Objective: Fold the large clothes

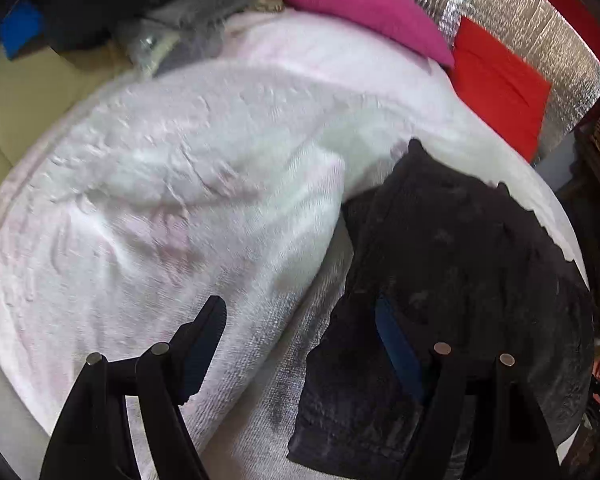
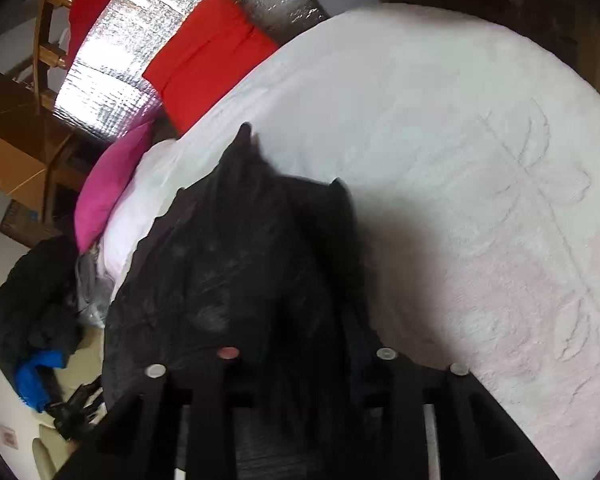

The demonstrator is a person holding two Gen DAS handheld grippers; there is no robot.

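Observation:
A large black garment [image 1: 452,280] lies bunched on the white textured bedspread [image 1: 180,184], at the right of the left wrist view. My left gripper [image 1: 300,344] is open above the bedspread; its right finger [image 1: 396,340] lies against the garment's left edge and its left finger [image 1: 204,344] is over bare bedspread. In the right wrist view the black garment [image 2: 240,272] fills the middle and drapes over my right gripper [image 2: 292,364]. Its fingers stand close together with the cloth between them. The fingertips are hidden by the dark fabric.
A pink pillow [image 1: 356,4] and a red pillow [image 1: 500,84] lie at the head of the bed against a silver foil panel [image 1: 512,8]. Grey and dark clothes [image 1: 188,20] are piled beside the bed. A dark jacket with blue lining [image 2: 32,320] lies on the floor.

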